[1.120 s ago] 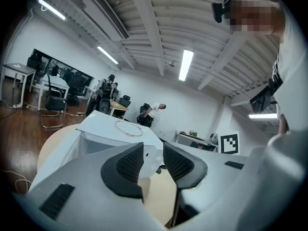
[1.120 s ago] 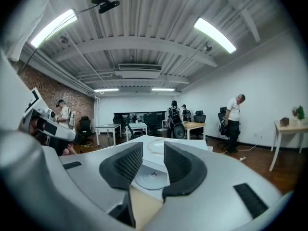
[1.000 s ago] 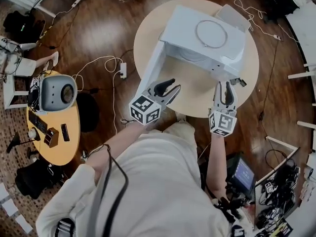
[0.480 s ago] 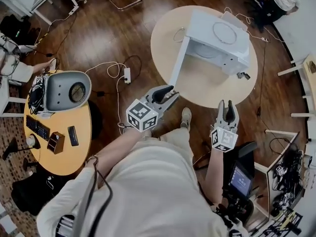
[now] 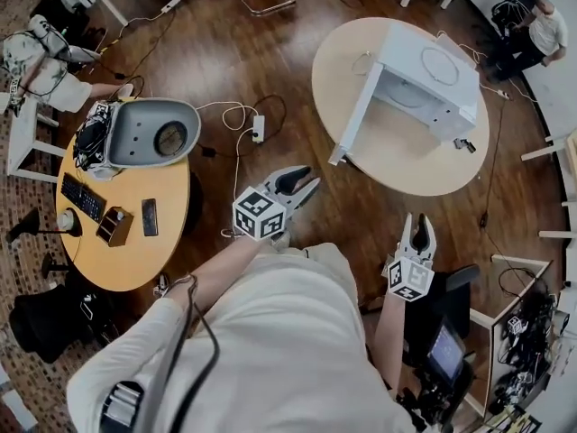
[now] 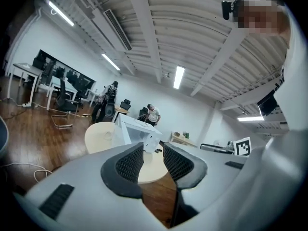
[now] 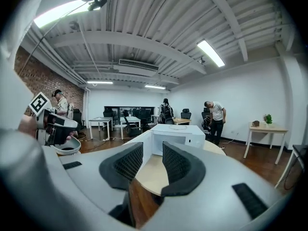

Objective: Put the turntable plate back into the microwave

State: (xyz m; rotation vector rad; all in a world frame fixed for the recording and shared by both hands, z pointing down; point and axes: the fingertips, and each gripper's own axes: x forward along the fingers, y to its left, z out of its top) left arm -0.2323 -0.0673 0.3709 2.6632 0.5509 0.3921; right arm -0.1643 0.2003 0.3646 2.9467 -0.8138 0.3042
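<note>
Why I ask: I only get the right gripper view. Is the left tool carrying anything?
Observer: No. The left gripper view shows the left tool with jaws apart and nothing between them.
Operator: Anything lying on the floor over there?
Observer: Yes. The head view shows a white power strip on the brown wooden floor, between the round yellow table and the round beige table.

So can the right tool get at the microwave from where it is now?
Probably not. The right tool hangs open and empty well short of the microwave on the round table, with bare floor between. Nothing blocks the way; stepping closer should do.
</note>
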